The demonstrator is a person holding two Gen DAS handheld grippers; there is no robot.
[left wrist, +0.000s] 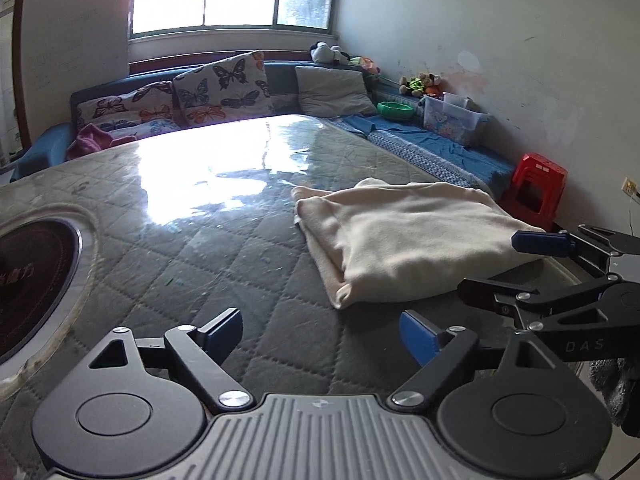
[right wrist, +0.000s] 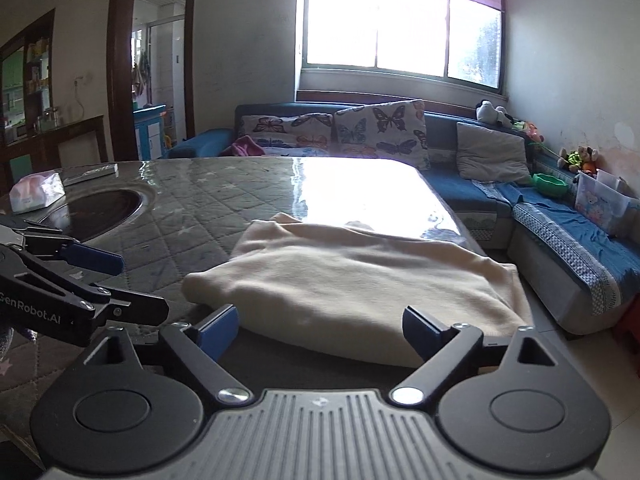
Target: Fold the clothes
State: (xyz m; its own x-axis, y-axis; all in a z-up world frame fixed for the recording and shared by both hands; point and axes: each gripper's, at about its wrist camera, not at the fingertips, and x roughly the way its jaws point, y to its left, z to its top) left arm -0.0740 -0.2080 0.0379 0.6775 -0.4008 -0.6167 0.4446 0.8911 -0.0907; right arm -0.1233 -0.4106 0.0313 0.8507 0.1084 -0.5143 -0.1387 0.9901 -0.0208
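A cream garment (left wrist: 404, 236) lies folded into a thick rectangle on the quilted grey table (left wrist: 224, 248), near its right edge. It also shows in the right wrist view (right wrist: 360, 276), just beyond my right gripper (right wrist: 320, 332), which is open and empty with its jaws wide apart at the cloth's near edge. My left gripper (left wrist: 322, 336) is open and empty over bare table, left of the garment. The right gripper (left wrist: 500, 264) shows at the right of the left wrist view, and the left gripper (right wrist: 116, 284) at the left of the right wrist view.
A round dark cooktop (left wrist: 36, 276) is set into the table at the left. A tissue pack (right wrist: 36, 192) lies beyond it. A blue corner sofa (right wrist: 560, 240) with butterfly cushions (left wrist: 220, 88) runs behind and to the right. A red stool (left wrist: 536, 188) stands by the wall.
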